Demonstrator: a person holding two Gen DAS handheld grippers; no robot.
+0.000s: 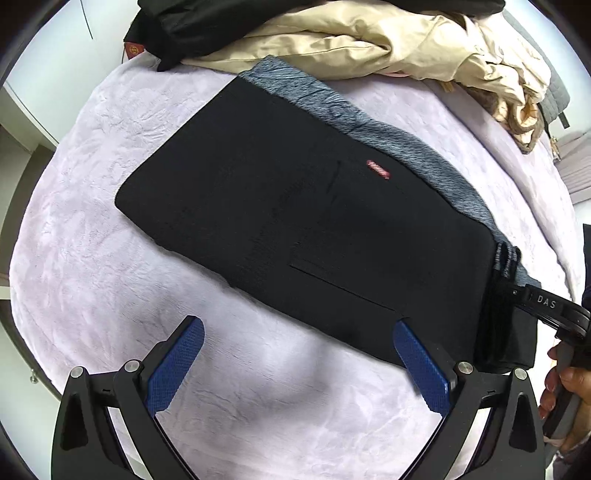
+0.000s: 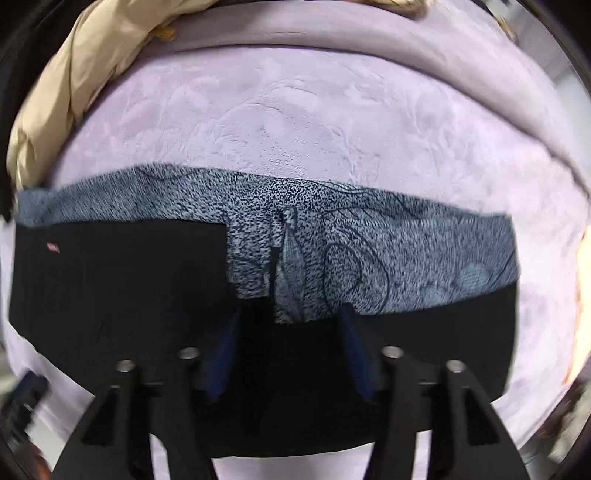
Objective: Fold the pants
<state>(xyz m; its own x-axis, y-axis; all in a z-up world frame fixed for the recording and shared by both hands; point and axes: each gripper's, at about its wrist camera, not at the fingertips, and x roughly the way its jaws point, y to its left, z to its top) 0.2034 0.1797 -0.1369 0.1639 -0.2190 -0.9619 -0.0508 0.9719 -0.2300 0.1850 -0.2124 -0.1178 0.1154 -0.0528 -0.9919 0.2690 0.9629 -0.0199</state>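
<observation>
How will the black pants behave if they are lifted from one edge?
The black pants will probably be floppy: they lie flat in soft layers on the lilac blanket. The folded layers may slide apart, exposing more grey speckled lining. They look thick, so perhaps somewhat heavy.

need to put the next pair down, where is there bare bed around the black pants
Bare lavender blanket lies left of and in front of the black pants, round the open left tool, and beyond their grey waistband. Crowded at the far edge: beige jacket and black garment.

black pants (image 1: 295,229), lilac blanket (image 1: 92,229), hand-held gripper (image 1: 299,328) open
</observation>
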